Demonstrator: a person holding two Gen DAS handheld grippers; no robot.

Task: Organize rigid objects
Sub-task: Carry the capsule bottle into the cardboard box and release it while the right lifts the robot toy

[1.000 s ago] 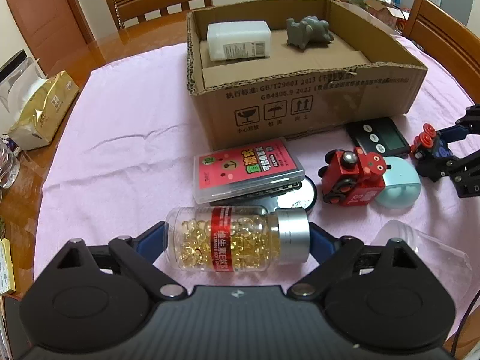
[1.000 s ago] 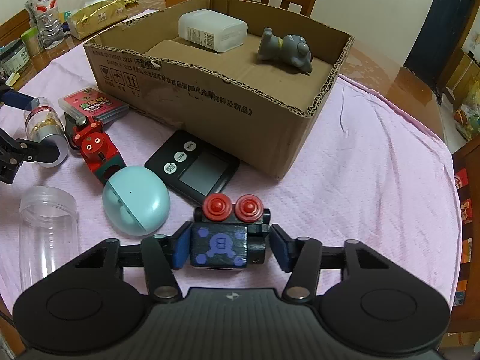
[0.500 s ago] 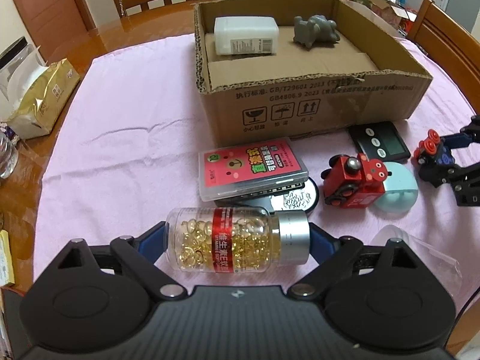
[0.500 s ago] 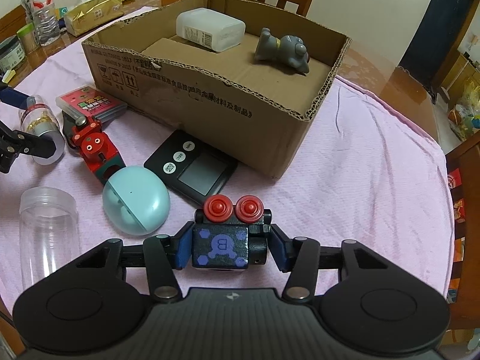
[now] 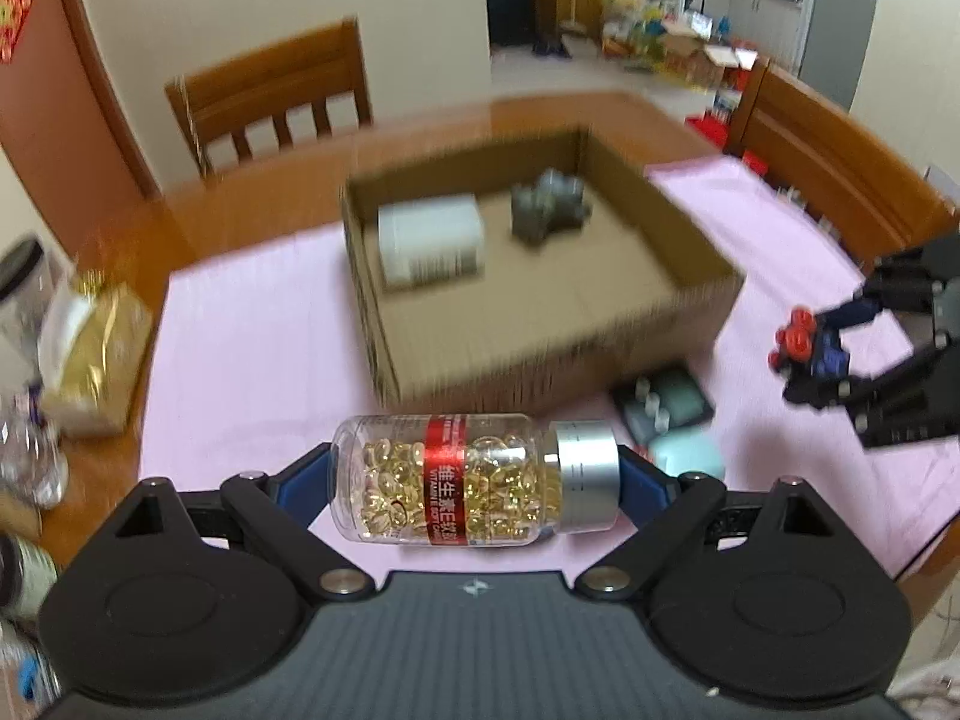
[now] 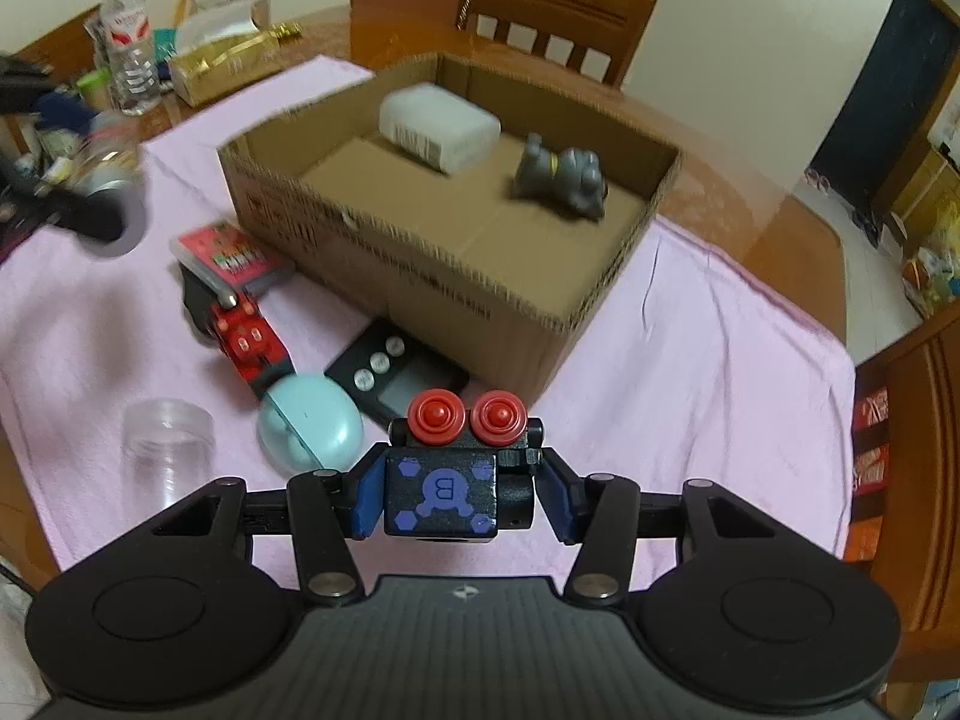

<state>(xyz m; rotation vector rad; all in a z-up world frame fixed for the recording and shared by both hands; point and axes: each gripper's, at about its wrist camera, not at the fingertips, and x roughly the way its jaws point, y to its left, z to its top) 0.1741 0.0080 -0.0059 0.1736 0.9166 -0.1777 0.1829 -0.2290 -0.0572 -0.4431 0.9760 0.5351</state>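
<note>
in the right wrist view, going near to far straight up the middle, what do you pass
blue robot toy shut in the right gripper → black digital timer → cardboard box → grey animal figurine inside the box → wooden chair

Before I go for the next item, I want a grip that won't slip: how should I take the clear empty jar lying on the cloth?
The clear jar lies on its side, mouth toward the box. Probably best to come from above and close across its straight round wall near the middle, not over the ribbed rim. The teal case sits close beside it, so keep the fingers clear of that side.
</note>
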